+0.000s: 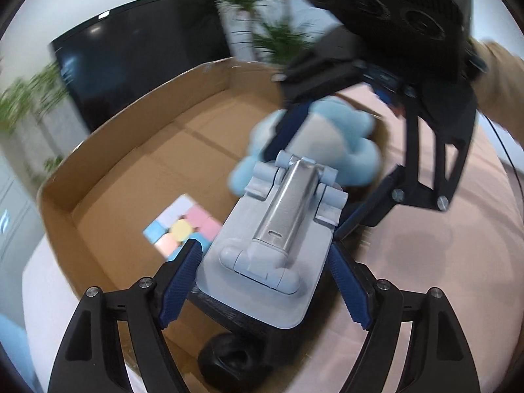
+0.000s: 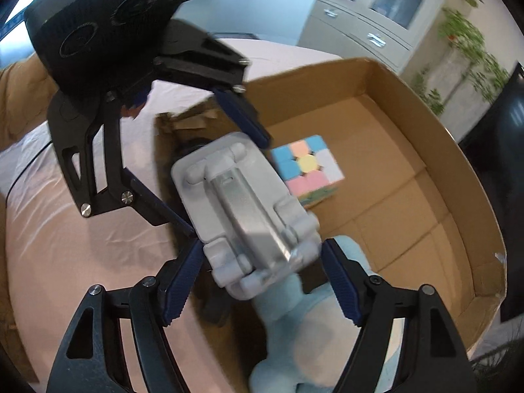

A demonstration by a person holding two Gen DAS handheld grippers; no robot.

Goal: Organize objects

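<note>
Over the near edge of the cardboard box (image 1: 108, 150), the left gripper (image 1: 263, 281) and right gripper (image 2: 258, 278) each clamp one end of the grey phone stand (image 1: 271, 229). The step is carrying it in; next, lower it onto bare box floor between the pastel cube (image 1: 180, 229) and the blue plush toy (image 1: 330, 144), then release

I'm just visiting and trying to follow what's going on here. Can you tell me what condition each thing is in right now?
Grey folding stand: folded flat, held between both grippers above the box edge.
Left gripper: closed on one end of the stand.
Right gripper: closed on the other end.
Cardboard box: open-topped.
Pastel puzzle cube: lying on the box floor, colours mixed.
Blue plush toy: lying at the box edge, partly hidden.
</note>
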